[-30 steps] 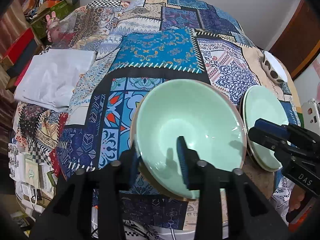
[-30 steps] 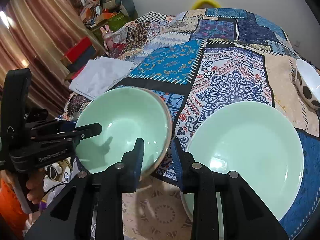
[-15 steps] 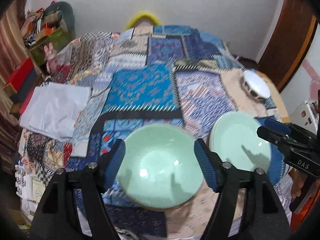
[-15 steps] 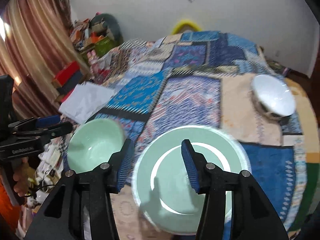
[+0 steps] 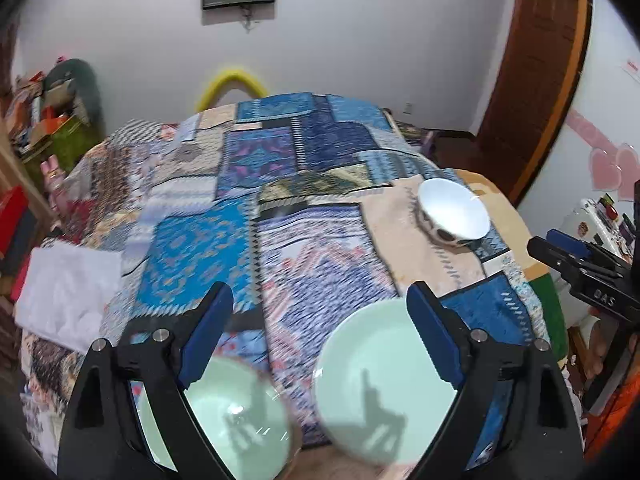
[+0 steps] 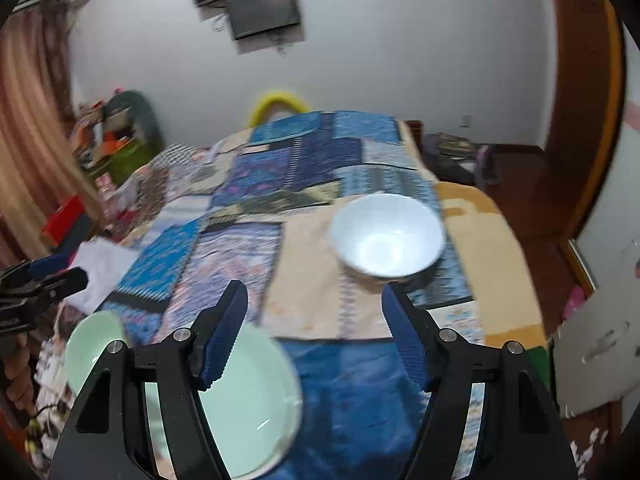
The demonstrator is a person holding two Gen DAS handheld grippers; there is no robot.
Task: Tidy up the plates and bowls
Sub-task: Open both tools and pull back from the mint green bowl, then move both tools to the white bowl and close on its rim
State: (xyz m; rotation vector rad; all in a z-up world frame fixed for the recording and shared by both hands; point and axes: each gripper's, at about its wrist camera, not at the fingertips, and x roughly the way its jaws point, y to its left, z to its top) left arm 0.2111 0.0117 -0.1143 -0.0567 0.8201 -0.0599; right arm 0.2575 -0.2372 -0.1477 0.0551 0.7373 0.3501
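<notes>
A pale green bowl [image 5: 240, 412] and a pale green plate [image 5: 380, 380] rest side by side on the patchwork tablecloth [image 5: 312, 184] near its front edge. My left gripper [image 5: 320, 334] hovers above them, its jaws opening wide, with nothing gripped. In the right wrist view the plate [image 6: 248, 400] lies under my left finger and the green bowl [image 6: 94, 344] sits further left. My right gripper [image 6: 314, 334] is also opening and holds nothing. A white bowl [image 6: 388, 236] with dark spots on its outside [image 5: 452, 214] stands farther back on the right.
A folded white cloth [image 5: 68, 296] lies at the table's left side. Boxes and clutter [image 5: 48, 120] pile up beyond the left edge. A yellow chair back [image 5: 232, 80] stands behind the table. The other gripper [image 5: 576, 260] shows at the right edge.
Both grippers let go of the green bowl's rim, opened, and drew back and upward. Both views swung right, bringing the white bowl closer to centre.
</notes>
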